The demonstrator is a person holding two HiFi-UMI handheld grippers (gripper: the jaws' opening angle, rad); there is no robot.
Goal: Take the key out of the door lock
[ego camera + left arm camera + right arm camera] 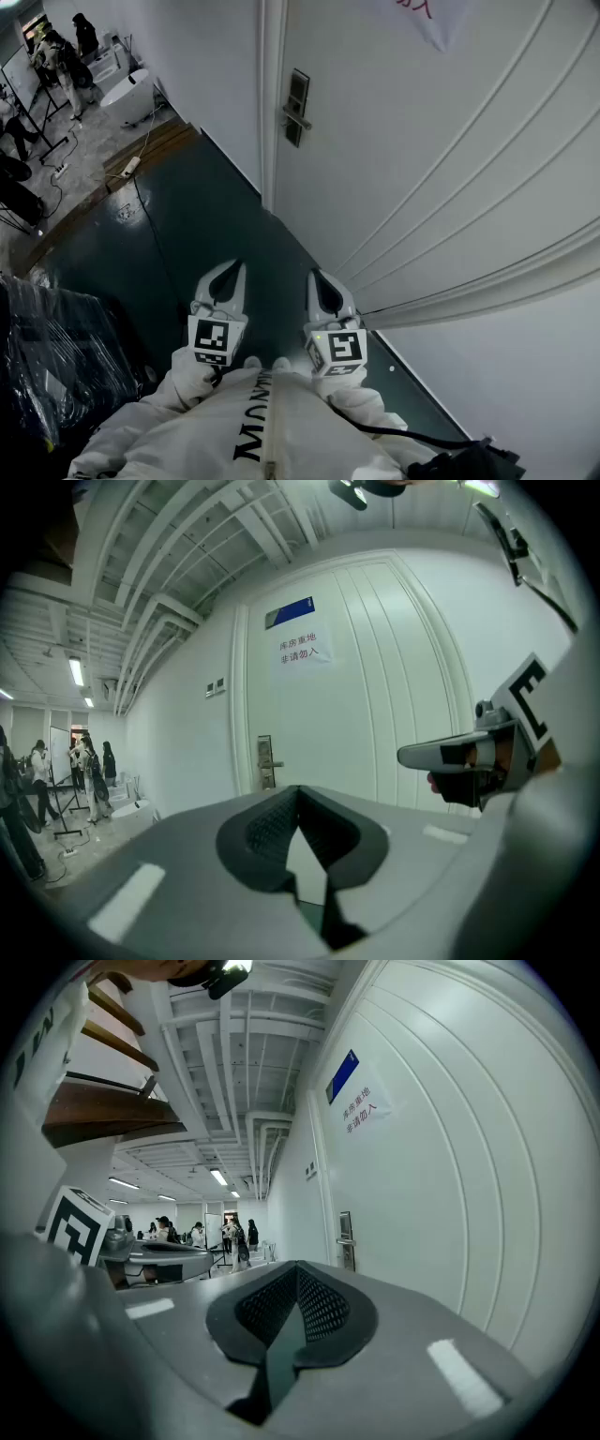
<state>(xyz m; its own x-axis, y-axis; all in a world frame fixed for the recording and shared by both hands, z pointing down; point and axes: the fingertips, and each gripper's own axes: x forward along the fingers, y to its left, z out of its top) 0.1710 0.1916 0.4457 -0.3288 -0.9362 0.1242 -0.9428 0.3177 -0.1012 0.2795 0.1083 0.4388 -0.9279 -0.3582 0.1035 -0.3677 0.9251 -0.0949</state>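
The white door [422, 159] carries a dark lock plate with a metal handle [296, 108], far ahead of both grippers. The lock plate also shows small in the left gripper view [266, 761] and in the right gripper view [346, 1238]. No key can be made out at this distance. My left gripper [238, 266] and right gripper [315, 275] are held side by side low over the dark floor, well short of the door. Both are shut, with nothing between their jaws, as their own views show for the left gripper [299, 789] and the right gripper [298, 1266].
A paper sign [300, 650] hangs on the door above the lock. Far left stand several people [58, 56], a white tub [127, 94] and a power strip [129, 167] with a cable across the floor. A black plastic-wrapped bundle [56, 366] lies close on my left.
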